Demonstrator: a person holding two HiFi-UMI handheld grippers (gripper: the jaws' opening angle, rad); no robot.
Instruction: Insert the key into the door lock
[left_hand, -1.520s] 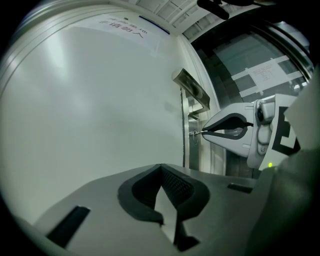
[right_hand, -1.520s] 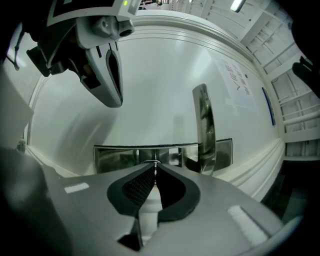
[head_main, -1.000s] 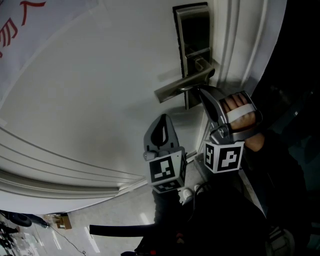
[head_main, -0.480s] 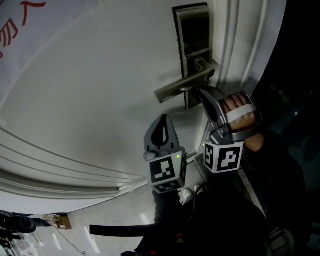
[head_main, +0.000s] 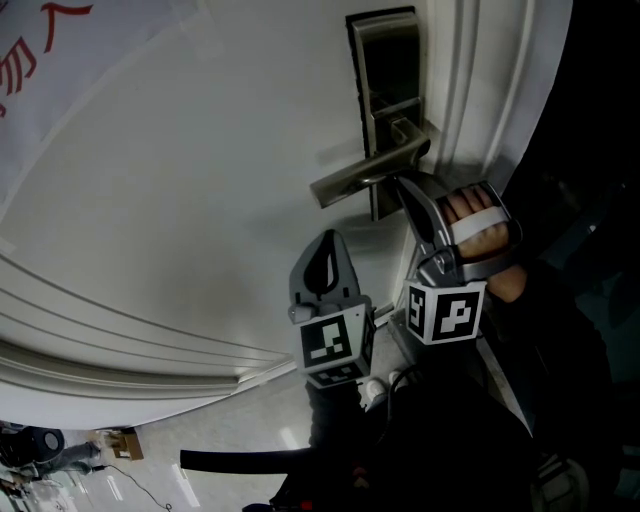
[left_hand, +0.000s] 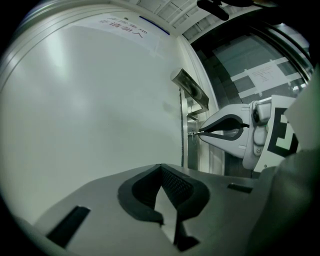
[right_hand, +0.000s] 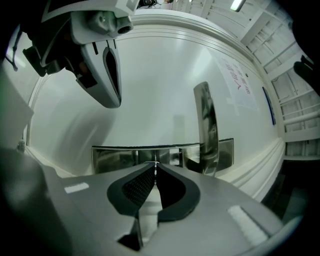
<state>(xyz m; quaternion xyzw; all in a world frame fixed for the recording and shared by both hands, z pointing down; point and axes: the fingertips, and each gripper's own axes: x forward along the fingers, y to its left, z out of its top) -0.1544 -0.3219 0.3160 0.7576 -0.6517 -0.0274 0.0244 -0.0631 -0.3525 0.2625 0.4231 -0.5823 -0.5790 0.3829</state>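
A white door (head_main: 200, 180) fills most of the scene, with moulded trim running across its lower part and a sheet with red print (head_main: 40, 45) stuck at its far left. The white frame (head_main: 470, 80) runs along the door's right edge, and past it everything goes dark.

A brushed-metal lock plate (head_main: 385, 100) sits close to that edge. Its lever handle (head_main: 365, 172) sticks out to the left and passes just over the nose of the right gripper (head_main: 403, 184), crowding the space around the lock.

The right gripper is held in a hand (head_main: 482, 228). Its jaws are pinched together on the key (left_hand: 192, 134), a thin sliver of metal poking out from the tips. The tips are right up against the lock plate, just below the handle. In the left gripper view the key touches the plate, but it is so tiny there that I can't say for sure whether its blade sits in the slot.

The left gripper (head_main: 327, 240) hangs just to the left of the right one and nearer, off the door. Its jaws are closed tip to tip with nothing between them, and it is apart from both key and lock.
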